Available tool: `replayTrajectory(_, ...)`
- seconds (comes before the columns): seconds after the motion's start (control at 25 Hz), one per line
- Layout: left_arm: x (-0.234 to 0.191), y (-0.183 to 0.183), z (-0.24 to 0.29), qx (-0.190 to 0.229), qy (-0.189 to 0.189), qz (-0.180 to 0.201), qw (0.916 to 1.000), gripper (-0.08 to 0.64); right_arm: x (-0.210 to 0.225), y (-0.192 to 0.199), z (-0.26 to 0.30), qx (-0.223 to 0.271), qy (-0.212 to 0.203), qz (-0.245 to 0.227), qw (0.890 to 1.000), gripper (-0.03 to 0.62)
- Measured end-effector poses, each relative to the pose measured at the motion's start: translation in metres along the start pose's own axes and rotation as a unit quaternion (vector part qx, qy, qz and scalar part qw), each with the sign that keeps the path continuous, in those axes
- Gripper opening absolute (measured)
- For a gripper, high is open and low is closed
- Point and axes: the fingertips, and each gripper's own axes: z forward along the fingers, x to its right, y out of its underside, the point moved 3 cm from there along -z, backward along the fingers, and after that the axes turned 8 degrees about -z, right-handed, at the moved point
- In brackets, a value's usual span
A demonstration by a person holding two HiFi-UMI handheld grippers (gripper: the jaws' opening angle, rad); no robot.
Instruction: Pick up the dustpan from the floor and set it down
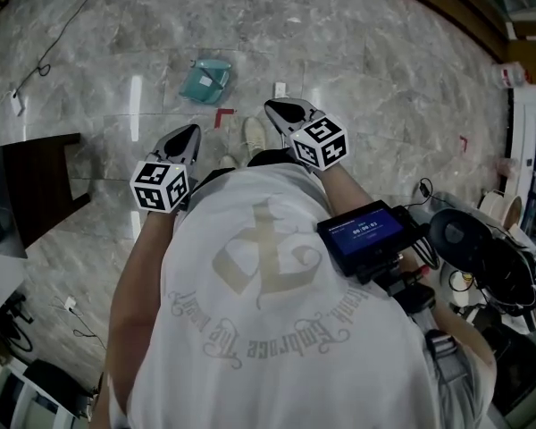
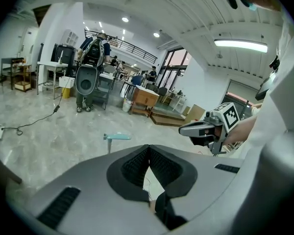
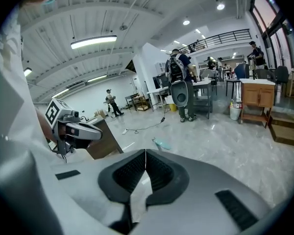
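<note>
- Dustpan [image 1: 205, 79]: teal, lying on the grey marble floor [image 1: 357, 52], ahead of both grippers and touching neither.
- Left gripper [image 1: 189, 134]: jaws closed together and empty, held in the air short of the dustpan.
- Right gripper [image 1: 278, 108]: jaws likewise pressed together with nothing in them, just right of the dustpan's line.
- Red tape mark [image 1: 223, 114]: flat on the floor between the dustpan and the grippers.
- Small white object [image 1: 280, 88]: on the floor right of the dustpan (too small to identify).
- Shoe [image 1: 255, 135]: the person's own, between the two grippers.
- Dark brown table [image 1: 36, 181]: left of the left gripper, well apart from the dustpan.
- Black cable [image 1: 58, 43]: trailing across the floor at far left.
</note>
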Motion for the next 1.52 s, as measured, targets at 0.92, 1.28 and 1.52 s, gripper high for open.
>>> replayTrajectory(0.92, -0.029, 0.014, -0.041, 0.051, -0.109, -0.089, 0.9887, 0.012, -0.006, -0.024, 0.110, -0.091, -0.146, -0.117, 0.978, 0.018)
replayTrajectory(1.28, -0.032, 0.023, -0.047, 0.065, -0.155, -0.136, 0.9764, 0.012, 0.001, -0.029, 0.151, -0.130, -0.177, -0.163, 0.962, 0.020)
replayTrajectory(1.52, -0.053, 0.021, -0.050, 0.075, -0.177, -0.165, 0.9674, 0.012, 0.009, -0.031, 0.196, -0.164, -0.170, -0.199, 0.951, 0.037)
